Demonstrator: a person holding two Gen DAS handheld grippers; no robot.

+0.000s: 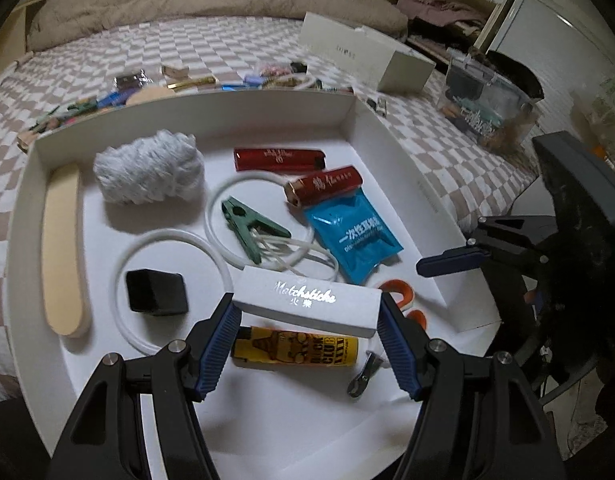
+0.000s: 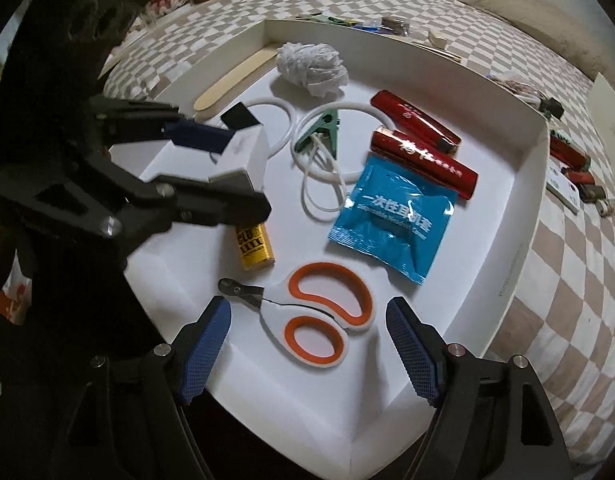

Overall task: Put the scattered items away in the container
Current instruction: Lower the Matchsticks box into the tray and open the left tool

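1. Holding the white matchbox [image 1: 305,306] by its two ends, the left gripper [image 1: 309,344] has its jaws clamped on it above the container [image 1: 381,120], likely poised to drop it inside.
2. Right gripper [image 2: 307,344] jaws stand open and empty over the scissors [image 2: 319,320], which lie inside the container.
3. More scattered items [image 1: 119,94] wait on the bed [image 1: 87,60].

Near corner of tray [image 2: 315,408]: bare white floor, open to a hand from above.
Middle: crowded by white rings [image 1: 171,280], green clip [image 1: 249,226], blue packet [image 2: 395,216] and red lighters [image 2: 423,160].
Left wall: lined by the wooden stick [image 1: 63,252]; black cube [image 1: 155,292] just beside it.
Right side: orange scissors [image 2: 327,316] lie below the right tongs [image 2: 307,344].
Bed [image 2: 567,280]: clear to the right of the tray.
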